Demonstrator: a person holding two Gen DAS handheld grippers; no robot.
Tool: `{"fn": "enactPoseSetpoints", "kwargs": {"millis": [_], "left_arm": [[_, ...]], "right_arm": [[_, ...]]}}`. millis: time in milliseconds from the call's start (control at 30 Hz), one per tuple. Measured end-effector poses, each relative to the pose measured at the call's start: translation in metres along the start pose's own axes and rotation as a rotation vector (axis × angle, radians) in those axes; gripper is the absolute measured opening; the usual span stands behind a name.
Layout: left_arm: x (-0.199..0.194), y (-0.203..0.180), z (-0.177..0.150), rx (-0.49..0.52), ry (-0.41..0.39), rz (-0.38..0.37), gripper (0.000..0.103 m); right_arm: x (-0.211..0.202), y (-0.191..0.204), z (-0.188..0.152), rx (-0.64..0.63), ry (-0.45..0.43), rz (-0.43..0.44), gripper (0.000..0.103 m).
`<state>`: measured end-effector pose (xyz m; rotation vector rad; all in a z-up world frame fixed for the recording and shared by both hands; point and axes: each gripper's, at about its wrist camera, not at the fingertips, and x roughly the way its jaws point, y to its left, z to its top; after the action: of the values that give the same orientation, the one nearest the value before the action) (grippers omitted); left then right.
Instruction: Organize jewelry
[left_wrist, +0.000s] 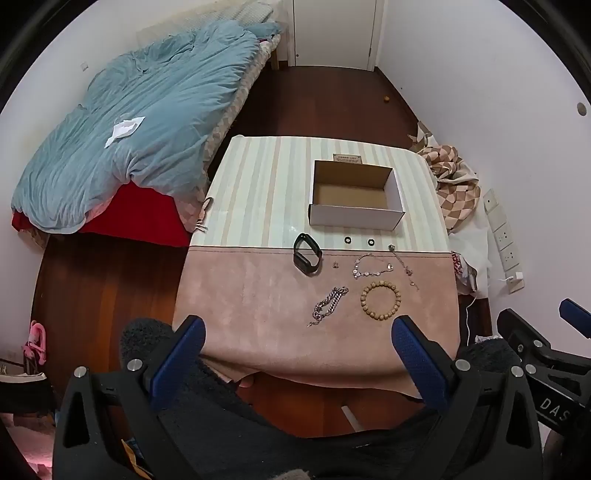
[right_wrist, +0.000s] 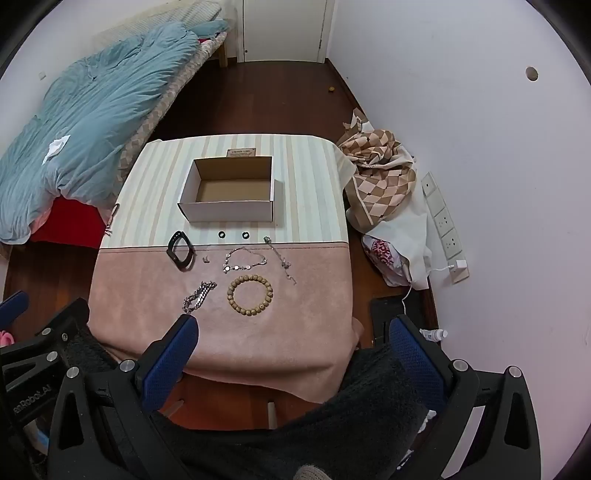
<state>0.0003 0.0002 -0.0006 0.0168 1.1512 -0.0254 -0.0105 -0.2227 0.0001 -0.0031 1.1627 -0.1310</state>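
Clearly nothing had been started: both the left gripper (left_wrist: 297, 341) and the right gripper (right_wrist: 291, 341) hung short of the surface (left_wrist: 240, 295), jaws spread and empty. Bead bracelet (right_wrist: 250, 294), chains and black band (right_wrist: 180, 251) lay before the empty box (right_wrist: 231, 192); the next move probably called for a careful low pinch.

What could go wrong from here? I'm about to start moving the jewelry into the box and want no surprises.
1. The thin chain and flower-link bracelet lie flat on the soft cloth; wide pads may pinch fabric or miss.
2. The two small black rings sit just before the open box; a reaching tool could flick them away.
3. The silver chain may dangle and snag the box rim.
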Motion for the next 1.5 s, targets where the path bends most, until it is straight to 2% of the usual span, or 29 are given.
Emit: {"fn": "enactPoseSetpoints", "kwargs": {"millis": [567, 633, 1500], "left_arm": [[0.003, -0.014, 0.007, 0.004, -0.012, 0.008, 0.103], [-0.002, -0.005, 0.003, 0.004, -0.017, 0.003, 0.103], [-0.013, -0.005, 0.007, 0.006, -0.041, -0.012, 0.103]], "right_arm": [[-0.001, 0.0, 0.001, -0.003, 0.0, -0.005, 0.103], [-0.002, -0.001, 0.001, -0.002, 0.0, -0.005, 0.103], [-0.01, -0.007, 0.003, 0.006, -0.019, -0.001, 0.103]]}}
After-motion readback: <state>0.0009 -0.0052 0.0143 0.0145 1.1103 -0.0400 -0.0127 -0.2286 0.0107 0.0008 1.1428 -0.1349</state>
